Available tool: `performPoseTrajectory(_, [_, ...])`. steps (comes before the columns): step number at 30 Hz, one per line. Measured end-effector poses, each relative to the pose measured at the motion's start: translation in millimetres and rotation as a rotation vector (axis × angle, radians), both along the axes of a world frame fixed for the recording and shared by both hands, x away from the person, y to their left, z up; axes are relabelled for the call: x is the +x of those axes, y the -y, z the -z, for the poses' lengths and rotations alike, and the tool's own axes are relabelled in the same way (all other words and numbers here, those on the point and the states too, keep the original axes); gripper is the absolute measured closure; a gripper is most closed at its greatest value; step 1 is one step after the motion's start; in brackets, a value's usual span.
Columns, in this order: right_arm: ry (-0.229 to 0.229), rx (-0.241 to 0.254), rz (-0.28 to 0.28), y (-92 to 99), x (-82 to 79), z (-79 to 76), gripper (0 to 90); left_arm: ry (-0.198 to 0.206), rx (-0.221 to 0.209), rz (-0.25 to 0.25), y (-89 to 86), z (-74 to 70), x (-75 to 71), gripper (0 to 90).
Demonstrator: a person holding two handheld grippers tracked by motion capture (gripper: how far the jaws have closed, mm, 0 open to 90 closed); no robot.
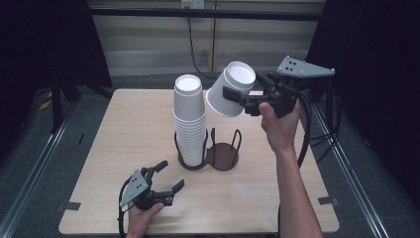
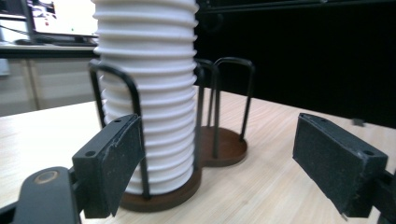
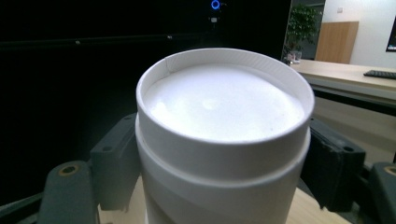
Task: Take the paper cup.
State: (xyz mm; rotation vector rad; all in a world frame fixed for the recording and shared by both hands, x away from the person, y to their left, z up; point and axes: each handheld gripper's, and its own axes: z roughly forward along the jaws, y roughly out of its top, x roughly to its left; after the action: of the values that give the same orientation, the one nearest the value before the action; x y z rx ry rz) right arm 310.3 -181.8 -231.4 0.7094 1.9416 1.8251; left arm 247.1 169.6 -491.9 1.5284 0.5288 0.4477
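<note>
Above the table's far edge, the right gripper [image 1: 237, 99] clamps an inverted paper cup [image 1: 231, 89], apparently mid-transfer. Next, it likely needs lowering over the cup stack [image 1: 189, 121] in the wire holder [image 1: 224, 154]; the left gripper [image 1: 167, 176] rests near the front edge, jaws apart.

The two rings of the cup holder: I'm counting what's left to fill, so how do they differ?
The left ring holds a tall stack of white cups, bottoms up; the right ring holds none, its brown base bare. The stack rises well above the left ring's wire loops; the right ring's loops stand free. Both share round brown bases, black wire loops and one joined frame.
</note>
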Motion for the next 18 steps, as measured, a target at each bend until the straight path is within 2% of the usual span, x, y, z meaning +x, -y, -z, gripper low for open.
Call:
performPoseTrajectory(4, [-0.026,0.001,0.001,7.5,-4.3,14.4,22.6,0.011,0.005,0.029,2.4,-13.9,-0.1,15.7])
performPoseTrajectory(7, [-0.042,-0.003,0.000,10.8,-7.9,23.9,22.6,0.030,0.031,0.046,4.7,-21.0,0.4,15.8])
performPoseTrajectory(9, [-0.042,0.002,-0.008,12.0,-11.5,30.1,22.6,0.031,0.030,0.054,5.9,-23.3,0.4,15.8])
performPoseTrajectory(11, [-0.047,-0.002,-0.008,12.1,-14.8,37.0,22.6,0.015,0.022,0.075,7.4,-24.6,-0.3,16.2])
performPoseTrajectory(13, [-0.056,-0.020,-0.008,11.2,-17.4,44.2,22.6,0.011,0.027,0.094,7.5,-26.7,0.3,16.7])
performPoseTrajectory(18, [-0.067,-0.025,-0.024,8.3,-25.0,59.1,22.6,0.023,0.024,0.113,10.0,-35.1,-0.7,16.6])
